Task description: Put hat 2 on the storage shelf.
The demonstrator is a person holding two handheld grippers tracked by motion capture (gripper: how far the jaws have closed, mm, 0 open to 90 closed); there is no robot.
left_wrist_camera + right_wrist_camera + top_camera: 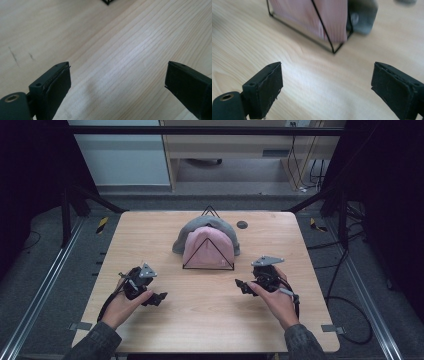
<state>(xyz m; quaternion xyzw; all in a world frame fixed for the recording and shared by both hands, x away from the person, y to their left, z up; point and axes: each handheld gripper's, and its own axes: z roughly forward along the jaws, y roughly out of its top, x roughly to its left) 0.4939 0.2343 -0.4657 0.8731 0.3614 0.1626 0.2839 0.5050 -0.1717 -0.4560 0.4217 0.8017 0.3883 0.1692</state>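
Currently the left gripper (pixel 159 298) and right gripper (pixel 241 285) are held with jaws spread wide, nothing between them, just above the table (pixel 210 320). Ahead of the right jaws, a pink hat (pixel 312 15) and grey hat (pixel 363 17) are propped in a wire stand (pixel 329 41).

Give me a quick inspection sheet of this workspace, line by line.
Surface: wooden table, bare at the front.
Job's things: pink hat and grey hat on a black wire stand, mid-table.
Clutter: dark round spot near the far edge.
Grippers: left tongs and right tongs open, holding nothing, low over the table.
Cables: one trails from each gripper; more on the floor.
Surroundings: cabinets behind.
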